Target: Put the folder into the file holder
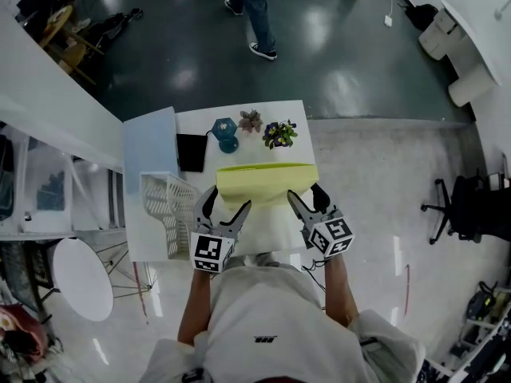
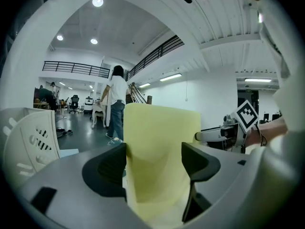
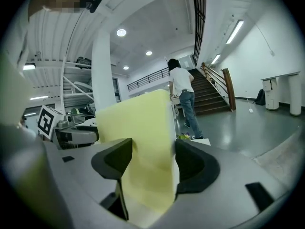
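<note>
Folder [image 1: 267,178] crosswise (long axis left–right) — left claw [image 1: 229,199], right claw [image 1: 305,191] gripping

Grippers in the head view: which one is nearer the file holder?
The left gripper: the white mesh file holder stands just beside it, while the right gripper grips the other end of the yellow folder.

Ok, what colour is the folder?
Pale yellow, plain with no pattern. The folder shows best in the head view.
</note>
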